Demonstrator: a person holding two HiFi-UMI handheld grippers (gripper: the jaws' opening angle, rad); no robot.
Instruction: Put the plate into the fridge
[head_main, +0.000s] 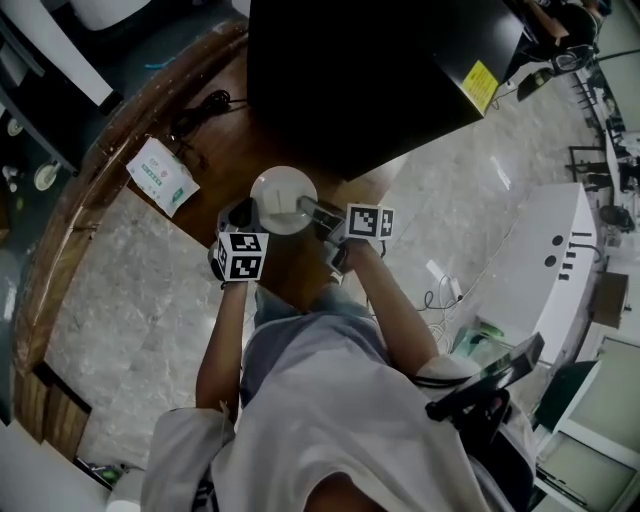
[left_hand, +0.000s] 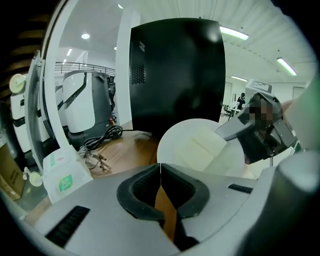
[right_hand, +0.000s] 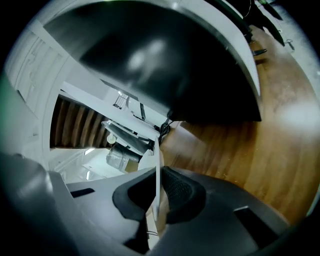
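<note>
Wooden counter (left_hand: 135, 147) beside black fridge (head_main: 370, 70), plate (head_main: 280, 198) near its front — rim clamped in right gripper (right_hand: 157, 170), left gripper (left_hand: 160, 167) closed, empty.

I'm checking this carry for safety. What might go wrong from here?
The right tool pinches the plate only by its rim, so it may tilt or slip. No open door shows on the fridge; the shut, empty left tool would have to open it beside the plate, risking a knock.

Open lab-like exhibition hall: pale marble-patterned floor (head_main: 130, 290), long ceiling strip lights (left_hand: 234, 33), bulky white machines (left_hand: 80, 107) (curved brown wooden platform (head_main: 220, 150) too).
</note>
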